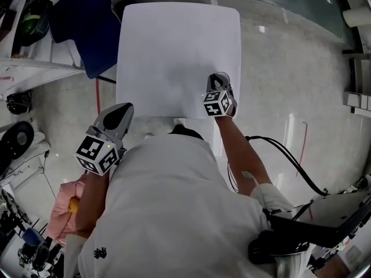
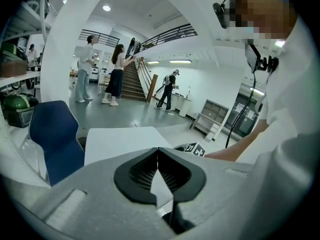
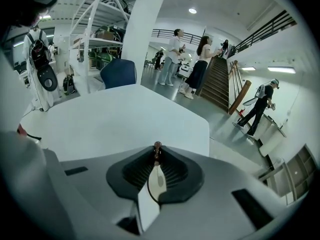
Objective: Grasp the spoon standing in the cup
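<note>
Nearest to me, the person's shirt (image 1: 174, 213) filled the bottom of the head view. At its left edge the left tongs (image 1: 124, 110) hung just beside the lower-left corner of the tabletop (image 1: 174, 39), clenched on nothing. In their own view the tips met and only white showed through the slot below them. I judged they were held aside to keep out of the way, since this job needed one hand only.

Further up, right of centre in the head view, the right tongs (image 1: 220, 77) pointed down over the tabletop's near edge. Their own view showed the pads closed round a thin stem with a brown knob on top, at the centre of the frame, which I took to be the spoon (image 3: 157, 147). So they were grasping the spoon near its upper end, I judged because that part stands clear of the cup. I couldn't pick out the cup for certain: a pale oval in the slot under the stem could have been its rim or the spoon's bowl. The grasp looked made, though so thin a hold might let the spoon swivel.

Beyond, the tabletop ran white to its far edge, with a blue chair (image 1: 87, 22) at the upper left of the head view. Past that was a hall with a staircase (image 3: 220, 79) and people (image 3: 175, 59) standing by it.
</note>
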A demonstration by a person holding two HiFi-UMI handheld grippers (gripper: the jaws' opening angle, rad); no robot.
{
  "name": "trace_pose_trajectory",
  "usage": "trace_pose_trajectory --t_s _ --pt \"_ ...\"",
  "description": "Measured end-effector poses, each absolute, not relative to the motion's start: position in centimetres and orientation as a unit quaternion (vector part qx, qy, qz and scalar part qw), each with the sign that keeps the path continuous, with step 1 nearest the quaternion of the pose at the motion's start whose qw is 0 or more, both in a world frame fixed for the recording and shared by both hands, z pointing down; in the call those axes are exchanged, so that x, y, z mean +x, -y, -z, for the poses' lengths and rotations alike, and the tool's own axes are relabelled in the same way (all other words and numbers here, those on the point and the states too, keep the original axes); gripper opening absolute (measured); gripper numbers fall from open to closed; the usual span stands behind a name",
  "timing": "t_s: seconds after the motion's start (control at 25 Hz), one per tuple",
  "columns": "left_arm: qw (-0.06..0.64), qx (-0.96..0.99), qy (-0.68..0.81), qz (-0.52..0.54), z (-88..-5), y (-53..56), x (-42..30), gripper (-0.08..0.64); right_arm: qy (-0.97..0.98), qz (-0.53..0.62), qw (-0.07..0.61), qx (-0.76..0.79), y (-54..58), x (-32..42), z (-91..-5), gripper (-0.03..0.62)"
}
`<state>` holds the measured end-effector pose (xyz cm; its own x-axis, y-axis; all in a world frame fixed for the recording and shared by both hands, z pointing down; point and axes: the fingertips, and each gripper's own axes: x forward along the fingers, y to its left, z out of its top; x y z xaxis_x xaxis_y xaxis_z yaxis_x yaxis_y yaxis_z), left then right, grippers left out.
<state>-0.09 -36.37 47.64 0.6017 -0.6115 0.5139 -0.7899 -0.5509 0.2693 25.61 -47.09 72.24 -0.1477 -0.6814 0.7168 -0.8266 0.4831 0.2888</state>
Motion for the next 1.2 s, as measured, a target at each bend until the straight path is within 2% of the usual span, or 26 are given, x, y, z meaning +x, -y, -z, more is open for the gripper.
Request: trace_pose_trajectory --t_s 0.64,1.2 --pt "0.233 0.876 0.398 -0.139 -45.8 30.5 -4.4 0.012 0.746 -0.046 0.408 0.525 43.2 25.1 -66.1 0.045" --pt "0.223 0.892 0.378 -0.112 -44.4 22.7 -9.4 0.012 0.782 0.01 0.359 0.509 34.6 16.1 -54.5 0.044"
